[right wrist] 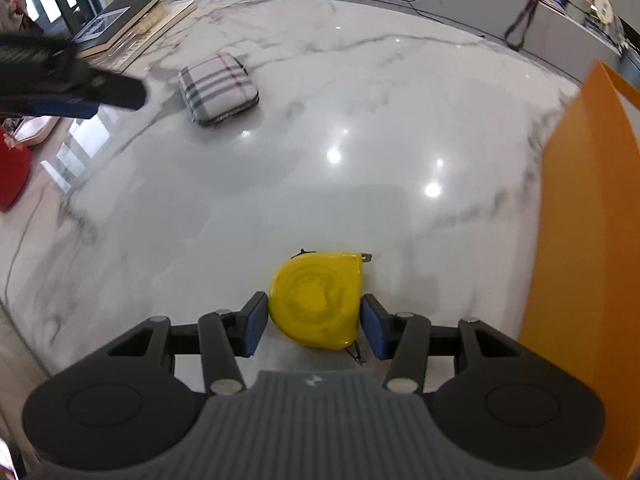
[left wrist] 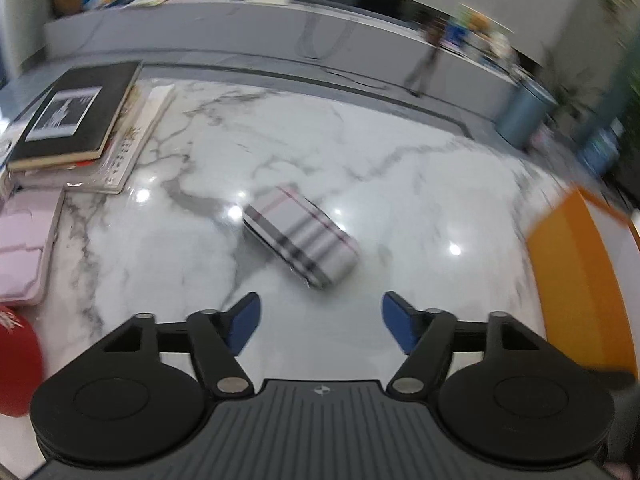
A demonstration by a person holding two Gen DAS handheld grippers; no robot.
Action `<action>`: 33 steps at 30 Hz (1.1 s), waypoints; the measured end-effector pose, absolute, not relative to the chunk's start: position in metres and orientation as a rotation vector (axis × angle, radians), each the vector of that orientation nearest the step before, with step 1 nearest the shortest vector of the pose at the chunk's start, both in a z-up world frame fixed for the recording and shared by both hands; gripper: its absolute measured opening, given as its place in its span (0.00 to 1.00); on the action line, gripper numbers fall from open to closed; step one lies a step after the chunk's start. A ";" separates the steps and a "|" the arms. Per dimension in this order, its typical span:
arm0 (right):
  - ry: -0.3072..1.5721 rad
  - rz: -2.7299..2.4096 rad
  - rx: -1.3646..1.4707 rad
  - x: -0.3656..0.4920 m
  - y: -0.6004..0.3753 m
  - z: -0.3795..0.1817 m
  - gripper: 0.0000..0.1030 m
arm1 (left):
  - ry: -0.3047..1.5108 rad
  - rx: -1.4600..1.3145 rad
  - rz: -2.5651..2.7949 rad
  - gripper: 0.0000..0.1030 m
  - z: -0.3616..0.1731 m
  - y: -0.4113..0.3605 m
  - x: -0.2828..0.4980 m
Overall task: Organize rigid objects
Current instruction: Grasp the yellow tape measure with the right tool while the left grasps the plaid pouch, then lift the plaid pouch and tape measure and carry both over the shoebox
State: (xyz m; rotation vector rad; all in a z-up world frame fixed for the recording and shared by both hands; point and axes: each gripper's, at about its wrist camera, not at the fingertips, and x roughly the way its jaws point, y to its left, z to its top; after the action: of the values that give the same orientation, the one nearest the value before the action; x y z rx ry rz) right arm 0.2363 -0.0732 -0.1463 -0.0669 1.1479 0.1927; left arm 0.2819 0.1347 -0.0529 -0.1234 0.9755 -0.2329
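A plaid grey case [left wrist: 302,236] lies on the marble table [left wrist: 420,184], a little ahead of my left gripper [left wrist: 321,322], which is open and empty. The case also shows in the right wrist view [right wrist: 218,88] at the upper left. A yellow tape measure [right wrist: 318,300] lies flat between the blue pads of my right gripper [right wrist: 314,326]. The left pad [right wrist: 256,328] touches it and the right pad [right wrist: 374,332] is at its edge. The left gripper shows as a dark shape in the right wrist view [right wrist: 72,80], left of the case.
A stack of books [left wrist: 76,120] lies at the far left, a pink box [left wrist: 24,248] and a red object [left wrist: 18,364] nearer. An orange bag [right wrist: 588,240] stands at the right edge, also in the left wrist view [left wrist: 580,280]. A counter [left wrist: 280,36] runs behind the table.
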 end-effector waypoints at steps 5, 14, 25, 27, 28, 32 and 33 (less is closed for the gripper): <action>1.169 0.202 -0.100 0.277 -0.074 -0.146 0.49 | 1.011 -0.188 -0.106 0.85 -0.075 0.124 0.325; 1.154 0.228 -0.095 0.313 -0.079 -0.147 0.49 | 1.050 -0.329 0.053 0.86 -0.108 0.112 0.365; 1.128 0.266 -0.063 0.306 -0.078 -0.148 0.49 | 1.034 -0.105 -0.039 0.75 -0.113 0.098 0.356; 1.127 0.274 -0.068 0.299 -0.076 -0.148 0.49 | 1.043 -0.067 -0.085 0.74 -0.111 0.101 0.345; 1.128 0.278 -0.067 0.295 -0.076 -0.148 0.49 | 1.049 -0.041 -0.121 0.74 -0.111 0.104 0.337; 1.130 0.293 -0.063 0.275 -0.074 -0.147 0.49 | 1.065 0.062 -0.250 0.73 -0.108 0.112 0.301; 1.129 0.294 -0.064 0.271 -0.074 -0.148 0.49 | 1.069 0.080 -0.273 0.73 -0.108 0.113 0.293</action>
State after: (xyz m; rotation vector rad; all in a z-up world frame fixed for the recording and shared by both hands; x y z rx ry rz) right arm 0.2707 -0.0744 -0.1481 -0.0635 1.1290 0.2940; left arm 0.2934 0.1133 -0.1085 0.0802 1.0690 -0.2733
